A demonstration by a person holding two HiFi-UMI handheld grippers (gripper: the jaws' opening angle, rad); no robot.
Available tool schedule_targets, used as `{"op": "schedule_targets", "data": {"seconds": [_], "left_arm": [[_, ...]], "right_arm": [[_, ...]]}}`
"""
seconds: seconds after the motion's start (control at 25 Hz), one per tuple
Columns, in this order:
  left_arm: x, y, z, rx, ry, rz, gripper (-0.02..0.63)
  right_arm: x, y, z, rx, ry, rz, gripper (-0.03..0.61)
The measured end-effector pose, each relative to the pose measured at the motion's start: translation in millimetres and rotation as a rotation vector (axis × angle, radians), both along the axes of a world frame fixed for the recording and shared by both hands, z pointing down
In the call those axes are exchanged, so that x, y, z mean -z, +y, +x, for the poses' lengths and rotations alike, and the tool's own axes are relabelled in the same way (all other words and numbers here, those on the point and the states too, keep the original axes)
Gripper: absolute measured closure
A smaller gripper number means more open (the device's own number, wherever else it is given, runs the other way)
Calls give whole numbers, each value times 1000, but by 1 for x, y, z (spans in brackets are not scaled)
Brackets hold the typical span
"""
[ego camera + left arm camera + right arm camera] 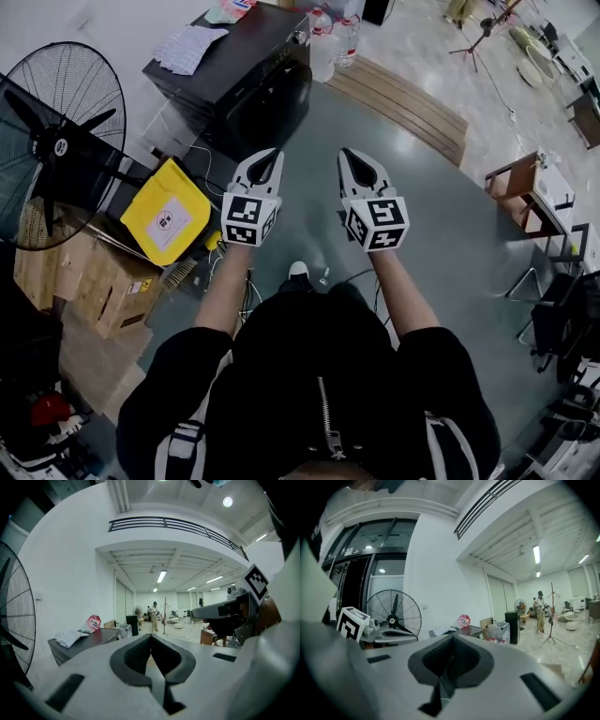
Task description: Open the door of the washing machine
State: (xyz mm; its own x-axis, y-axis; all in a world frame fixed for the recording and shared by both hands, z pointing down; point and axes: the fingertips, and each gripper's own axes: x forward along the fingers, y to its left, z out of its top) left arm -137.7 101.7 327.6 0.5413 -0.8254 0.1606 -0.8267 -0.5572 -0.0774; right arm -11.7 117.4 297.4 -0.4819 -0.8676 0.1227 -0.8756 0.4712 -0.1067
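A black box-shaped machine (pixel 234 80) stands ahead at the upper left of the head view, with a checked cloth (pixel 189 45) on its top; I cannot make out a door on it. My left gripper (pixel 273 154) and right gripper (pixel 348 153) are held side by side above the grey floor, well short of the machine, both shut and empty. In the left gripper view the left gripper (pixel 151 637) has its jaws together, and the black machine (pixel 79 644) lies beyond at the left. The right gripper (pixel 452 639) also shows its jaws together.
A large standing fan (pixel 56 141) is at the left, with a yellow bag (pixel 169 214) and cardboard boxes (pixel 103 281) below it. Water bottles (pixel 323 42) stand beside the machine. A wooden ramp (pixel 403 103), a small wooden table (pixel 520 187) and chairs (pixel 562 319) are to the right.
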Motion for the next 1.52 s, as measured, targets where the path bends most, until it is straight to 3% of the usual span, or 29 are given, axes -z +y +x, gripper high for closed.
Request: {"op": "schedule_targets", "data": {"seconds": [0.52,0.96,1.28,1.52], "left_arm": [[-19,-97,-10,20,-2,-33,611],[-26,-226,27,120,36,-30,611],[-62,-287,24,218,-8,-96,611],[-111,-323,13,229,-16,-170,609]], "right_arm": [[-17,-98,-6,14,-12,-21,575],[-22,-242,33,154,-13,-41,575],[-52,-322,65,202,-1,-100,575],[-89,-357,67,187,14,-171,575]]}}
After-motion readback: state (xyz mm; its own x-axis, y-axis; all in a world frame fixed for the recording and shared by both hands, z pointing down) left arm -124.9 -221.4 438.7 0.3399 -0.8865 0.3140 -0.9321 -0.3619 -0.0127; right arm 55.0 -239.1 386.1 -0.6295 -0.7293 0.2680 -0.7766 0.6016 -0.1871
